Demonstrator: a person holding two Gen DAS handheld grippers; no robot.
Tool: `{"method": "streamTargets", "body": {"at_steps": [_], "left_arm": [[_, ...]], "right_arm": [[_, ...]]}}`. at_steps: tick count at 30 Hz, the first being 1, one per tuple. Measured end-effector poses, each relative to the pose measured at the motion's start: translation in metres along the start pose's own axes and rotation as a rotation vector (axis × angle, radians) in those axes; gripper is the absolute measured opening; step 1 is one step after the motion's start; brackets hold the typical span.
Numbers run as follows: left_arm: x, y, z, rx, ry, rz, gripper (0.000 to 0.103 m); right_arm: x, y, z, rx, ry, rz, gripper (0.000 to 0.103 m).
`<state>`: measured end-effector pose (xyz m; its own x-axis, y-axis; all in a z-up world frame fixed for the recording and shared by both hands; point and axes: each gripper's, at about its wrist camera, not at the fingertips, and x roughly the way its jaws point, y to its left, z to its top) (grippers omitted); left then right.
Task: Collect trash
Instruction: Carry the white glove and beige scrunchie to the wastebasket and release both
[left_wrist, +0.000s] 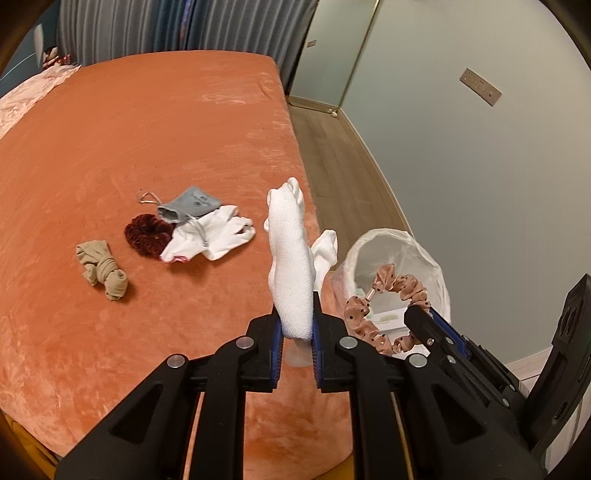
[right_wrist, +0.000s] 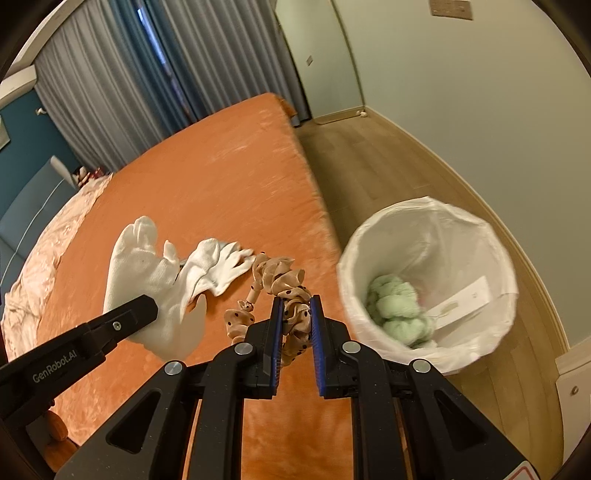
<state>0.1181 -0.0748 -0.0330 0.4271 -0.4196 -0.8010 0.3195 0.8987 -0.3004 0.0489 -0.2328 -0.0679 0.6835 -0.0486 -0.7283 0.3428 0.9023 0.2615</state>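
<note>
My left gripper (left_wrist: 296, 323) is shut on a white sock (left_wrist: 290, 266) and holds it up above the orange bed (left_wrist: 147, 129) near its right edge. The sock also shows in the right wrist view (right_wrist: 147, 280). My right gripper (right_wrist: 296, 314) is shut on a pink dotted scrunchie headband (right_wrist: 284, 291), also visible in the left wrist view (left_wrist: 388, 295), close to the white-lined trash bin (right_wrist: 498, 266). The bin (left_wrist: 436, 258) stands on the floor beside the bed and holds a green wad (right_wrist: 399, 306) and a paper slip (right_wrist: 465, 299).
On the bed lie a white glove (left_wrist: 218, 236), a grey pouch (left_wrist: 190, 206), a dark red scrunchie (left_wrist: 146, 234) and a rolled tan stocking (left_wrist: 103, 269). Wooden floor (left_wrist: 332, 147) runs between the bed and the wall. Curtains (left_wrist: 147, 26) hang behind the bed.
</note>
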Motion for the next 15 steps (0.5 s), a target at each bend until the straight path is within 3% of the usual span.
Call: {"method": "streamTargets", "body": {"at_steps": [15], "left_arm": [[0.023,-0.084,0.007,0.111,0.023,-0.089,0.012]], "right_arm": [[-0.021,-0.073,0.022,0.066,-0.058,-0.082,0.014]]}}
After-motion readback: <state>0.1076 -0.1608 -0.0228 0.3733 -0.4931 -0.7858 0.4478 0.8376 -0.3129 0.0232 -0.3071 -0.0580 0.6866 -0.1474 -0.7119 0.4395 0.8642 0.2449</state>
